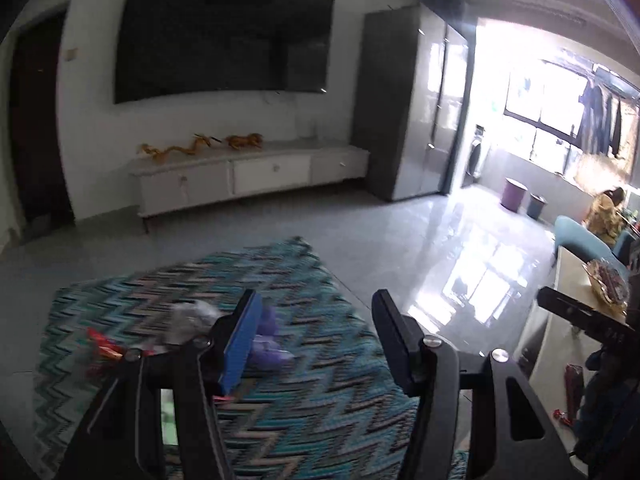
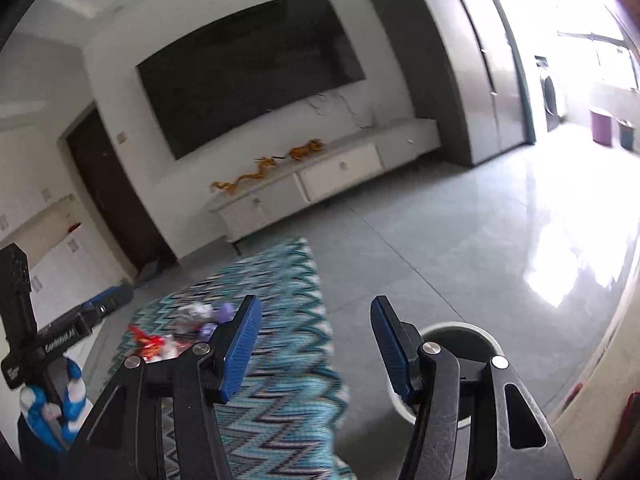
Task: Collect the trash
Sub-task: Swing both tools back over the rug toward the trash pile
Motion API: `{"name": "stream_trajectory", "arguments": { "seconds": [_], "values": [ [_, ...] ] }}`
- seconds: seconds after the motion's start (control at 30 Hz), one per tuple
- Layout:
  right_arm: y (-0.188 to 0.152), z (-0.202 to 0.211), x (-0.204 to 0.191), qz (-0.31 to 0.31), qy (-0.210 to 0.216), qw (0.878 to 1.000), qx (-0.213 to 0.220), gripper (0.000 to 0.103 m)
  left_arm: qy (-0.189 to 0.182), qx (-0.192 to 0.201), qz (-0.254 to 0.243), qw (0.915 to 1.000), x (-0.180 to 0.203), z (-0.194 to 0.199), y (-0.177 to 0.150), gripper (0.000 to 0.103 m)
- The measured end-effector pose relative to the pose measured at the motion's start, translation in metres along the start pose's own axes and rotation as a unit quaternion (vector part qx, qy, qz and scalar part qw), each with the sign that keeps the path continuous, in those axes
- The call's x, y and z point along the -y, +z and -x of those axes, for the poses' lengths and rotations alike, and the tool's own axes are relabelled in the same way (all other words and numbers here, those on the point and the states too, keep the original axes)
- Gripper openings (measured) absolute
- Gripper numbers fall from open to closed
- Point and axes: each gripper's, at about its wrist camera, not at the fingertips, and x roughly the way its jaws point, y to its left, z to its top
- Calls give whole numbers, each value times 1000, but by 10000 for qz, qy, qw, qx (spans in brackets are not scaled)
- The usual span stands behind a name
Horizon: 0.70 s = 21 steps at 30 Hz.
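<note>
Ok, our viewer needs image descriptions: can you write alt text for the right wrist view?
The right gripper is open and empty above a zigzag-patterned teal rug, with crumpled wrappers lying on it and a round white bin on the tiled floor beside it. Behind are a wall-mounted TV and a white TV cabinet.

Ahead of us, toward twelve o'clock, the tiled floor (image 2: 460, 248) lies bare up to the white TV cabinet (image 1: 248, 176). On the zigzag rug (image 1: 304, 368) a cluster of wrappers (image 2: 176, 332) sits at ten o'clock. A round bin (image 2: 460, 344) stands at four o'clock in the right view; a pale table (image 1: 568, 312) blocks three o'clock.
</note>
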Motion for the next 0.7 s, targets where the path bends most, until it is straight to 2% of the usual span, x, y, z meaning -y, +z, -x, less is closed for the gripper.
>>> {"name": "stream_trajectory", "arguments": {
  "seconds": [0.17,0.37,0.53,0.7],
  "values": [
    [5,-1,-46,250,353,9991,-48,54,594,243,437,9970,-85,46,1,56],
    [0,-26,-90,488,672,9962,-257,54,943,258,902,9911,-157,68,-20,56],
    [-13,-65,-113,674,854,9920,-633,54,852,-34,1244,9886,-189,44,-47,55],
    [-28,-115,-127,777,897,9870,-1087,54,600,-574,1289,9882,-193,-16,-70,55]
  ]
}}
